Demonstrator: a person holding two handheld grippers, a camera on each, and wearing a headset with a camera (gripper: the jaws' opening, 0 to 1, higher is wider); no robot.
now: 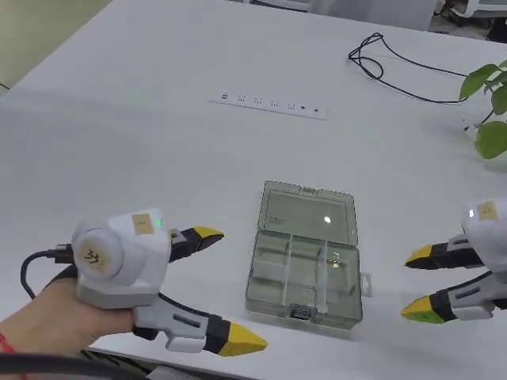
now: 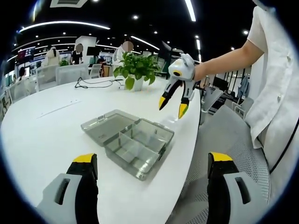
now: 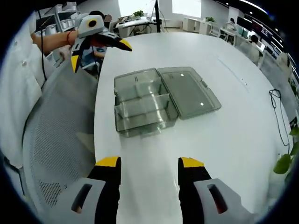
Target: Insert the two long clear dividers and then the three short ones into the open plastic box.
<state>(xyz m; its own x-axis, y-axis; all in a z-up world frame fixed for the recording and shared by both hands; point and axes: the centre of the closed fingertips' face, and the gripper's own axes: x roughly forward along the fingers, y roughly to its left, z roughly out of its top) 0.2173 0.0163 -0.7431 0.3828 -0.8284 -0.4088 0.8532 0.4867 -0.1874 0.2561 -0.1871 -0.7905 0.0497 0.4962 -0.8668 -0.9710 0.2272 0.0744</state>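
The clear plastic box (image 1: 304,285) lies open near the table's front edge, its lid (image 1: 309,214) folded flat behind it. Clear dividers (image 1: 290,265) stand inside and split it into several compartments. My left gripper (image 1: 226,286) hovers left of the box, open and holding nothing. My right gripper (image 1: 413,283) hovers right of it, also open with nothing between its tips. In the left gripper view the box (image 2: 140,147) sits ahead between my jaws, with the right gripper (image 2: 173,100) beyond. In the right gripper view the box (image 3: 142,105) lies ahead and the left gripper (image 3: 100,54) is past it.
A white power strip (image 1: 269,104) lies on the table (image 1: 119,142) behind the box, with a black cable (image 1: 388,67) and a green plant (image 1: 491,111) at the far right. A grey mesh chair (image 3: 56,140) stands at the table's near edge.
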